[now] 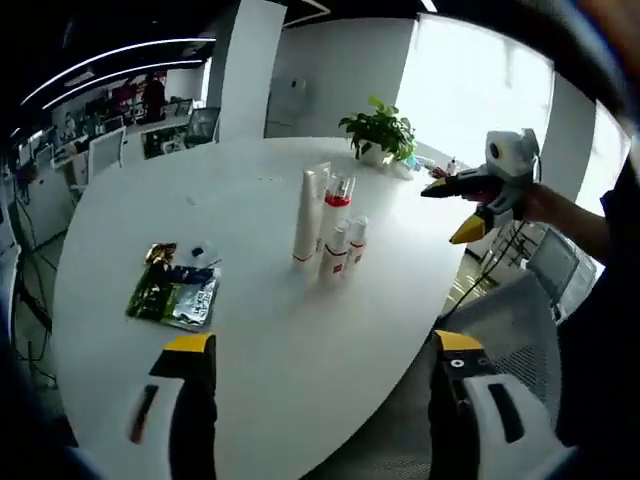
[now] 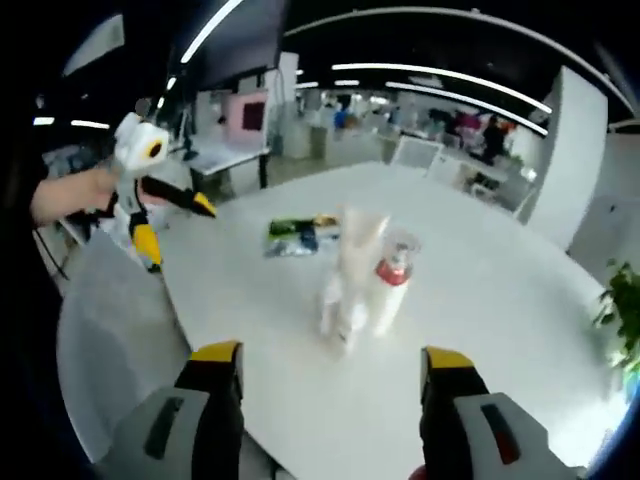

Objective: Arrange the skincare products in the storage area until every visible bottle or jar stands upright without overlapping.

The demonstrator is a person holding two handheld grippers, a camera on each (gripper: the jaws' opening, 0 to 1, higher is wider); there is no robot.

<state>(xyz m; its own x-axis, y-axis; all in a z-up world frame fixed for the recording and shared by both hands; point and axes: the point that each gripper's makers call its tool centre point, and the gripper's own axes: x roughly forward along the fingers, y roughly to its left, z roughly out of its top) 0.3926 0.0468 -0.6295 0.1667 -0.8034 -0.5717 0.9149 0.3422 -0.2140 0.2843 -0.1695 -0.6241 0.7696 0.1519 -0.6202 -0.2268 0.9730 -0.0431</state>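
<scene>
White tabletop (image 1: 280, 340) carries my upright bottles (image 1: 330, 235) mid-surface, sachets (image 1: 175, 290) nearer one edge; both my grippers' jaws gape empty.

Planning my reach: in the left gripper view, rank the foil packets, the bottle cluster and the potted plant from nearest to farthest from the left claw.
1. Foil packets, near left, just beyond the left claw.
2. Bottle cluster, table centre.
3. Potted plant, far edge.

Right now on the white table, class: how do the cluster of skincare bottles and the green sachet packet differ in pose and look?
The skincare bottles stand upright in a tight group near the table's middle; the green sachet packet lies flat, apart from them. The bottles are white with red details; the packet is green and shiny. Both rest on the white table, untouched by either gripper.
</scene>
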